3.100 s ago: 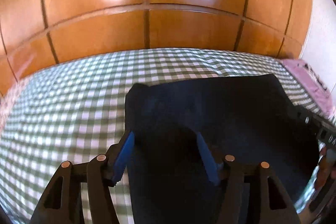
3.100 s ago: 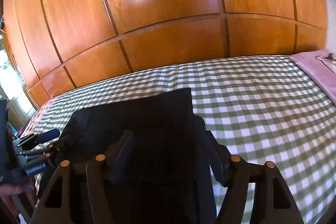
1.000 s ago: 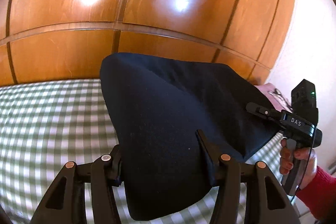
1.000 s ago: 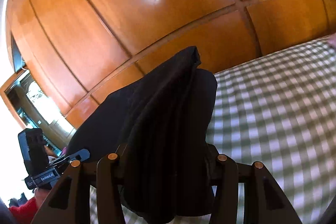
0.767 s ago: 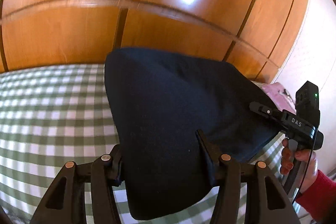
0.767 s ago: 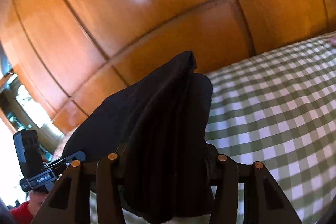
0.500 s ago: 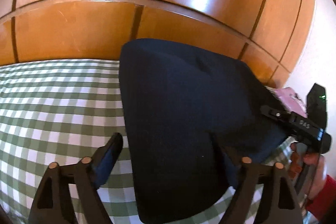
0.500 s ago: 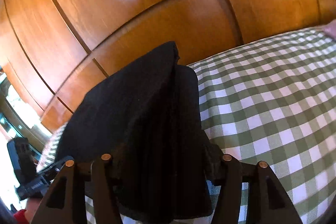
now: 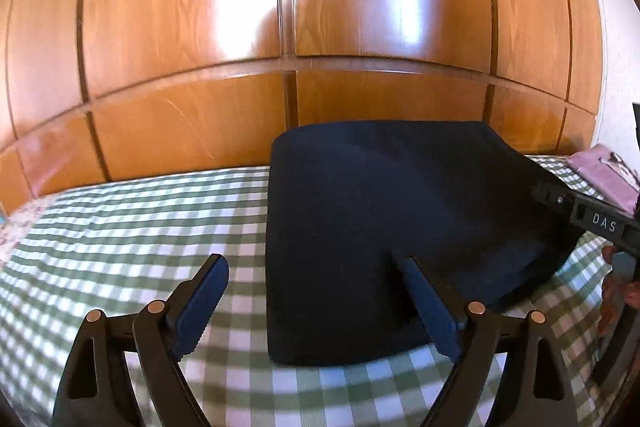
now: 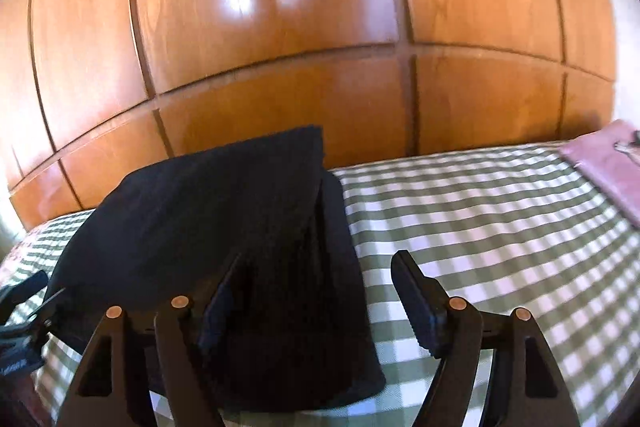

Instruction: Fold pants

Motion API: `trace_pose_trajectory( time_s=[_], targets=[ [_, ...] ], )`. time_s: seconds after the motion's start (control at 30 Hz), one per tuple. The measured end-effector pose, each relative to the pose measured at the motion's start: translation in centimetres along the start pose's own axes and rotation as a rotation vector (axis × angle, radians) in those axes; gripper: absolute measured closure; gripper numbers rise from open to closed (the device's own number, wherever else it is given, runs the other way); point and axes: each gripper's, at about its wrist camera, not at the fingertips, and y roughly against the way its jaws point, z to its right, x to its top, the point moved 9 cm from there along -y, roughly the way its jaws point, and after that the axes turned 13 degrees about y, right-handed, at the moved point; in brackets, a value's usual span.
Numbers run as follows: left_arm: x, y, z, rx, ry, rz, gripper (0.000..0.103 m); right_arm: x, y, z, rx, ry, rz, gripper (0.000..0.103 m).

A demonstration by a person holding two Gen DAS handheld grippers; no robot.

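The dark navy pants (image 9: 400, 219) lie folded in a thick pad on the green-and-white checked bedspread (image 9: 120, 227). My left gripper (image 9: 314, 303) stands at their near left corner with its jaws opening wide. Its left pad is over bare bedspread and its right pad lies over the cloth, with no grip. In the right wrist view the pants (image 10: 224, 211) show stacked folded layers at their near right edge. My right gripper (image 10: 316, 307) straddles that edge, jaws opening, its right pad clear of the fabric. The right gripper (image 9: 592, 223) and a hand show at the left view's edge.
Glossy wooden wardrobe panels (image 9: 280, 27) rise directly behind the bed. A pink cloth (image 10: 608, 167) lies at the bed's far right. The checked bedspread (image 10: 500, 219) stretches to the right of the pants. A floral fabric strip (image 9: 16, 227) borders the bed's left side.
Both grippers have come down with the pants, which hung lifted a second ago and now rest on the bed. Both sets of jaws have spread apart and let go of the fabric.
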Motion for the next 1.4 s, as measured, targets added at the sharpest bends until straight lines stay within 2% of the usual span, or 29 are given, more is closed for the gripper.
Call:
trace_pose_trajectory(
  time_s=[0.17,0.33,0.6,0.7,0.9,1.17,1.27,1.4],
  targets=[
    [-1.3,2.8,0.4,0.006,0.050,-0.005,0.012,-0.7,3.3,0.2,-0.026,-0.006,0.026,0.018],
    [-2.5,4.2,0.7,-0.004,0.096,-0.024,0.012,-1.9,6.3,-1.8,-0.016,0.046,0.032,0.016],
    [-2.9,6.6,-0.3,0.001,0.141,0.037,0.013,-4.3,9.6,-4.3,-0.004,0.076,0.053,0.016],
    [-3.0,7.6,-0.3,-0.008,0.139,0.075,0.014,-4.6,10.6,-5.3,-0.026,0.115,0.082,0.016],
    [-3.6,7.7,0.5,-0.002,0.093,0.080,0.019,-4.6,10.9,-6.0,-0.042,0.156,0.101,0.016],
    [-3.8,7.8,0.7,0.000,0.081,0.096,0.019,-4.8,10.6,-5.4,-0.033,0.116,0.095,0.016],
    [-3.9,7.5,0.5,0.005,0.085,0.082,0.025,-4.9,10.5,-5.5,-0.035,0.114,0.086,0.016],
    [-4.0,7.3,0.5,0.007,0.086,0.076,0.027,-4.9,10.5,-5.5,-0.037,0.120,0.091,0.016]
  ],
)
